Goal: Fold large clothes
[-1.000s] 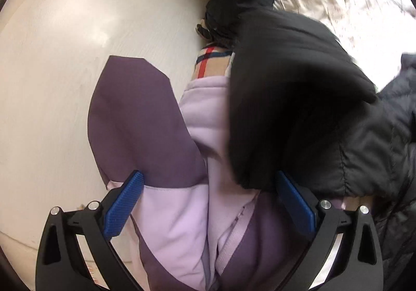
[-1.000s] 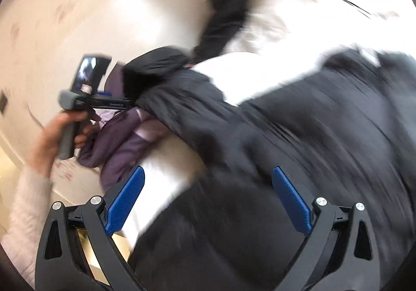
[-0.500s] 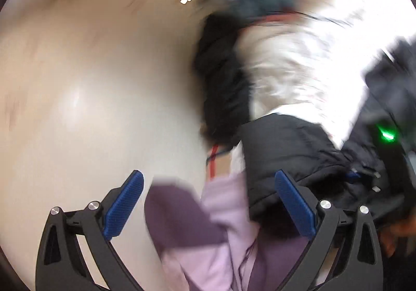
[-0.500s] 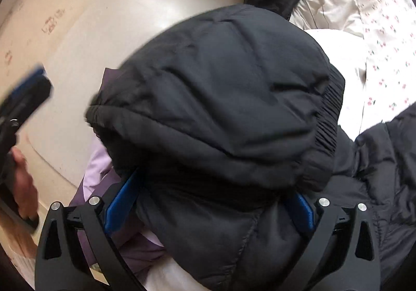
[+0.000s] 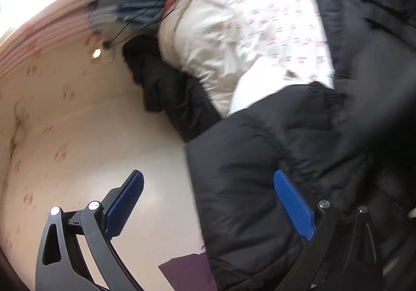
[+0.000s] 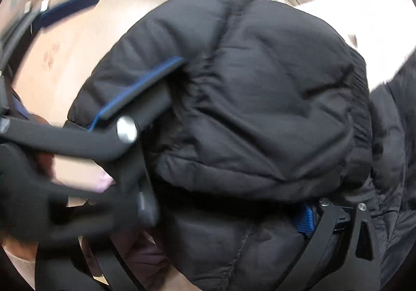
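One black puffer jacket [image 5: 260,174] edge beside bare floor [image 5: 91,134]

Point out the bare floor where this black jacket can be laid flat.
Bare pale floor lies left of the black puffer jacket, bordered by the patterned wall and the dark garment. A purple garment edges in below. The right is crowded with the white quilt and jacket folds.

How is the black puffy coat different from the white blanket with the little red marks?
The black coat is dark and plain; the white blanket is bright with small red marks. The coat is puffy with stitched ridges, while the blanket looks thinner and crumpled. The coat lies right at the left claw; the blanket is farther off. Both are soft cloth.
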### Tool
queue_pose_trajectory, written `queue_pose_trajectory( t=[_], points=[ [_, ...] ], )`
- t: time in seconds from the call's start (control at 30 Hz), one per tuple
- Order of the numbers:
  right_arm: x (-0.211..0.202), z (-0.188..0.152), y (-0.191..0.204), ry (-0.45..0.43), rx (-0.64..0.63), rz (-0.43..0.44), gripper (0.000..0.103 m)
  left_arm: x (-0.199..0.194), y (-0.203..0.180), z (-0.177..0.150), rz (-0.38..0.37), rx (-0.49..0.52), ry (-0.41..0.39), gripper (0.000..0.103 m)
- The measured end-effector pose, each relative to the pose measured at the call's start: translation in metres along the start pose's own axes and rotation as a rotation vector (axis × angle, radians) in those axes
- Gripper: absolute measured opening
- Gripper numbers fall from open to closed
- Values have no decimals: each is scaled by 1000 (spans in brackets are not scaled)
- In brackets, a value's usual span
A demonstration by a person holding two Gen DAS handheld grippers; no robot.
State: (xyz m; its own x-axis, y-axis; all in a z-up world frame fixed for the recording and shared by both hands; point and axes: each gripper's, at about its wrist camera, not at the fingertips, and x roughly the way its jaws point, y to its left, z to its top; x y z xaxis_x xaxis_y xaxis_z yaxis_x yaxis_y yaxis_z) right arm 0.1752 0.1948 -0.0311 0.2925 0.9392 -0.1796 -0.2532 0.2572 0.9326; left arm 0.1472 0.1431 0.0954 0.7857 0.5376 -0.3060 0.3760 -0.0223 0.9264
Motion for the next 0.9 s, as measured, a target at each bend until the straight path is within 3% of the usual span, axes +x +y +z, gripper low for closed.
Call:
queue_pose_trajectory(
  t=[0.07,0.13,0.2,0.27,0.37,0.47,0.53,0.63,0.7,0.83,0.9],
  points=[
    [-7,0,-7,-2,34,31,97,24,5,8,2,-55,49,82],
    [-18,1,-11,0,58,50,97,37,18,-5,-33,-184,126,34],
    [-32,0,-13,1,46,49,97,54,39,-25,-52,-363,180,8],
    [-47,-2,-12,4,20,29,97,59,54,-50,-114,-536,194,4],
    [-62,-3,-10,22,-29,-30,97,64,73,-111,-318,-899,182,1],
    [-66,1,-12,11,16,36,97,59,72,-144,-384,-1011,143,1],
    [-60,14,-30,-1,154,186,97,51,75,-145,-375,-1019,93,1],
    [-43,40,-61,-65,367,381,97,22,75,-125,-331,-897,-39,1],
    [-38,57,-64,-96,377,424,97,-1,71,-111,-308,-812,-87,1],
    [-40,81,-42,-136,279,469,97,-24,59,-82,-330,-700,-176,2],
    [-41,93,-33,-146,263,487,97,-28,50,-67,-313,-638,-187,2]
  ],
)
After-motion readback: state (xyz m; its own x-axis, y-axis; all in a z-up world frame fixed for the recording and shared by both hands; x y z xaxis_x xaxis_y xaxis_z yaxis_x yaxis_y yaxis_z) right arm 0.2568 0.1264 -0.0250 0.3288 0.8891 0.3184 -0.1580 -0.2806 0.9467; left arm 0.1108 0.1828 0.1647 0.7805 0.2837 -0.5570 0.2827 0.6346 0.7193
